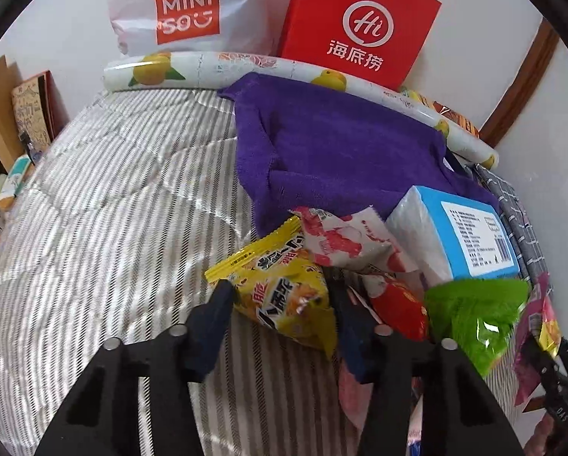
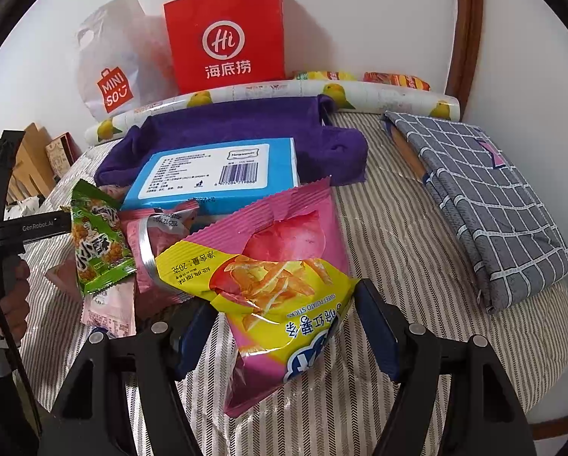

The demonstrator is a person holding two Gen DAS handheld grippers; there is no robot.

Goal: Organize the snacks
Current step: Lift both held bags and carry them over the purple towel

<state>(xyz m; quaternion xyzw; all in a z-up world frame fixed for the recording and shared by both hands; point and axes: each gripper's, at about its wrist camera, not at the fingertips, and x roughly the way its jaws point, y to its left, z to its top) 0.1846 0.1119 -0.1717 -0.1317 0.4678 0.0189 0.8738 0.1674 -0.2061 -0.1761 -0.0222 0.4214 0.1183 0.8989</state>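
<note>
Yellow packet (image 1: 280, 296) sits between the fingers of the left gripper (image 1: 280, 300), apparently pinched, lifted at the edge of the snack pile on the striped bed (image 1: 113, 228). Over on the other side, the right gripper (image 2: 284, 326) brackets the pink sweet-potato-stick bag (image 2: 280, 285), seemingly clamped at its lower half. Both likely get sorted out from the heap beside the blue tissue pack (image 2: 215, 171) and purple cloth (image 2: 246, 121).

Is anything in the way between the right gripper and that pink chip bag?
Nothing visible. The pink chip bag already sits between the right gripper's fingers, lying on the striped cover.
</note>
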